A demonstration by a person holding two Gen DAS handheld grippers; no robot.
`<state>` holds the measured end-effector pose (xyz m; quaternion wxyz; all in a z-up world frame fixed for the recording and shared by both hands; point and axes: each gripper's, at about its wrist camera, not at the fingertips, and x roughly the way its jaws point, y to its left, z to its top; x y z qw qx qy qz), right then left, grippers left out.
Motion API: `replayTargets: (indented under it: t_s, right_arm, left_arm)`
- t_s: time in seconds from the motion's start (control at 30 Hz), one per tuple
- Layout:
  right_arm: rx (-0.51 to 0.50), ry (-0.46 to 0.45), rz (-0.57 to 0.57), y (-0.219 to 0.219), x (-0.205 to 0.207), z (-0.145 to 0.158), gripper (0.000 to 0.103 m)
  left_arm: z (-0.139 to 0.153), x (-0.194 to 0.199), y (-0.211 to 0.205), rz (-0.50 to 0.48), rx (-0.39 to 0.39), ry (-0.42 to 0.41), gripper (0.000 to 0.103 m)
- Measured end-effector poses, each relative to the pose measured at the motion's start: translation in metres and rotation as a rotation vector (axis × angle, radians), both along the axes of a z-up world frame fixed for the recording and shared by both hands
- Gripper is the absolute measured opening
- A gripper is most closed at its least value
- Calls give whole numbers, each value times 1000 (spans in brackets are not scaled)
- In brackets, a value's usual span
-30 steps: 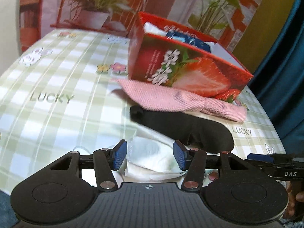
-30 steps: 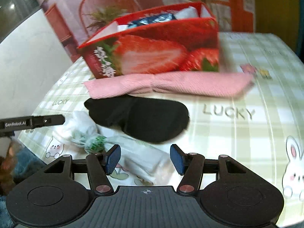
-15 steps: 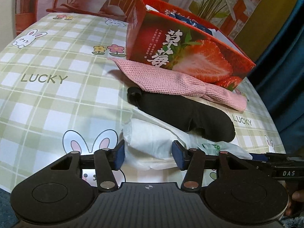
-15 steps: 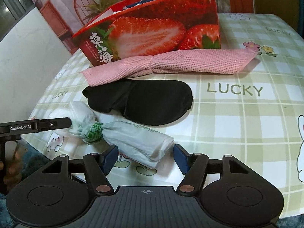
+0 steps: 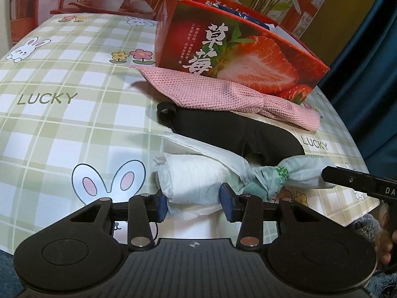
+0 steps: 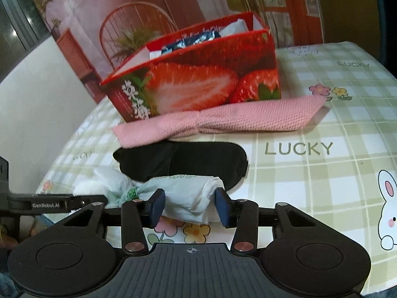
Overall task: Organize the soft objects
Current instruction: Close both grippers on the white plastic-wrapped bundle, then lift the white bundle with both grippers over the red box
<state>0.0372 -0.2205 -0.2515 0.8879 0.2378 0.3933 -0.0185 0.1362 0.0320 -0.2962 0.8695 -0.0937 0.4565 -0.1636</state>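
A white plastic bag [image 5: 196,181] with green print, knotted in the middle [image 5: 270,181], lies along the table's near edge. My left gripper [image 5: 193,204] is closing, and its blue pads touch both sides of the bag's left roll. The right gripper [image 6: 189,206] is closing too, its pads against the bag's [image 6: 188,188] other roll. Each gripper's finger shows in the other's view, beside the bag. Behind the bag lie a black eye mask [image 5: 223,129] [image 6: 193,161] and a pink cloth [image 5: 211,92] [image 6: 223,119].
A red strawberry-print box [image 5: 248,57] [image 6: 198,87] stands behind the cloth, open on top, with packets inside. The table [image 5: 62,124] wears a green checked cover with rabbits. A person's hand [image 5: 387,236] shows at the right edge. A blue curtain hangs at the right.
Both grippers have closed in on the bag's two ends, and the pads now touch it. The right view has come lower and nearer to the bag.
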Motion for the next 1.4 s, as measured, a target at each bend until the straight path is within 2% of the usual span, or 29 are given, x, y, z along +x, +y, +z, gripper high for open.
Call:
replayTargets:
  t_s: [0.17, 0.5, 0.7, 0.83, 0.97, 1.4]
  right_arm:
    - [-6, -9, -2, -1, -1, -1, 32]
    - [-18, -8, 7, 1, -1, -3, 30]
    - [-17, -3, 10, 0, 0, -5, 30]
    - [-17, -4, 7, -1, 0, -5, 30]
    - [-10, -31, 11, 0, -1, -4, 28]
    - [-20, -48, 20, 2, 1, -1, 25]
  left_arm:
    - [-3, 1, 1, -17, -6, -2, 45]
    - [-5, 2, 3, -15, -31, -6, 44]
    - [-3, 0, 4, -5, -40, -5, 37]
    - [5, -4, 4, -16, -56, -43, 28]
    - [13, -8, 5, -14, -60, -81, 22]
    - [18, -12, 8, -8, -70, -116, 19]
